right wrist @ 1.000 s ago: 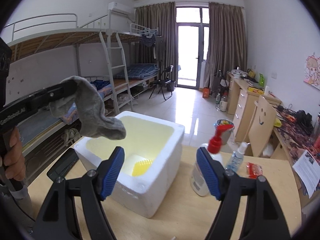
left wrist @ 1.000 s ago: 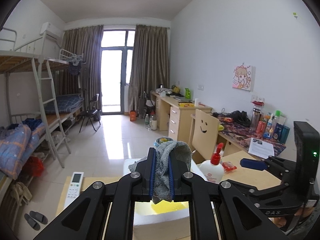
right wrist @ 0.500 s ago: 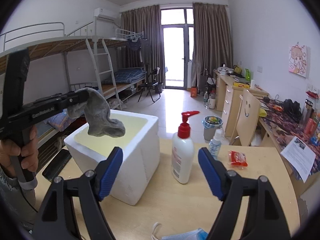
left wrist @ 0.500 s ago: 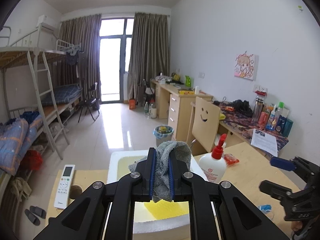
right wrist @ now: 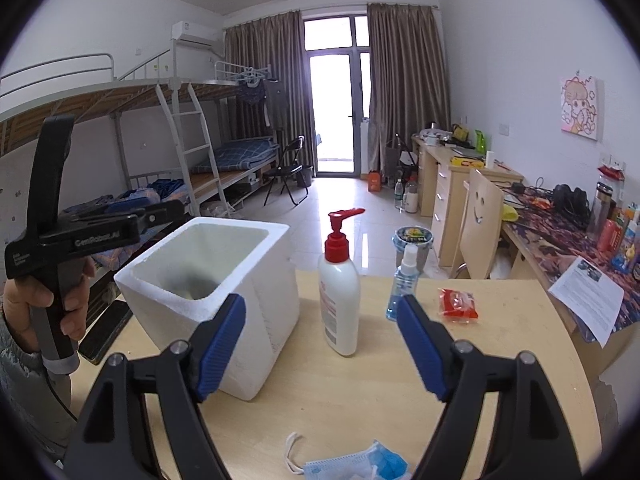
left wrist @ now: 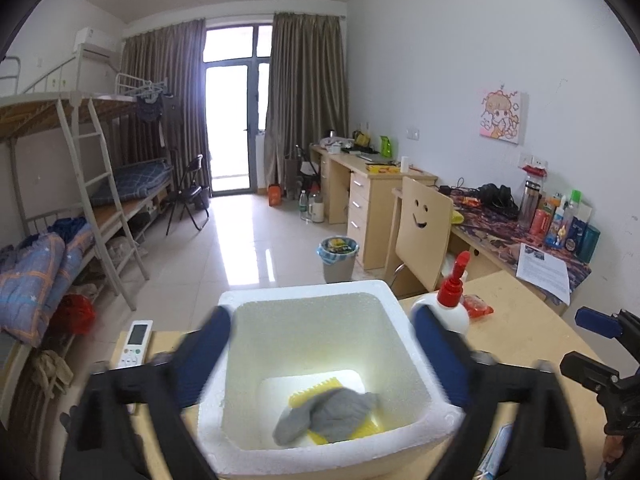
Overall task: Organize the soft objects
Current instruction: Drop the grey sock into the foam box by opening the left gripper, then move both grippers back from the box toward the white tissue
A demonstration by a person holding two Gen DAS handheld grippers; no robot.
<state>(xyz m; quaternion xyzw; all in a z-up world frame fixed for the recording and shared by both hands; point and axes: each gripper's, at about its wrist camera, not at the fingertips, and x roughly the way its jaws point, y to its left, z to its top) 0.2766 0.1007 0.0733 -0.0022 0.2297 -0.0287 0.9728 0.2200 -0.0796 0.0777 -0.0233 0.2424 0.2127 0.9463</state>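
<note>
Left wrist view: left tongs point(left wrist: 320, 344) are opening wide, blurred, straddling the white foam box point(left wrist: 404, 312) with nothing gripped. A grey sock point(left wrist: 332, 416) is lying on the box floor below and between the blue pads, over a yellow item point(left wrist: 316, 390). A remote point(left wrist: 134, 342) is sitting left of the tongs.

Right wrist view: right tongs point(right wrist: 322, 344) are standing open and empty above the tabletop point(right wrist: 500, 320). A lotion bottle point(right wrist: 339, 288) is standing just ahead between the pads, a blue face mask point(right wrist: 356, 466) lying beneath them.
</note>
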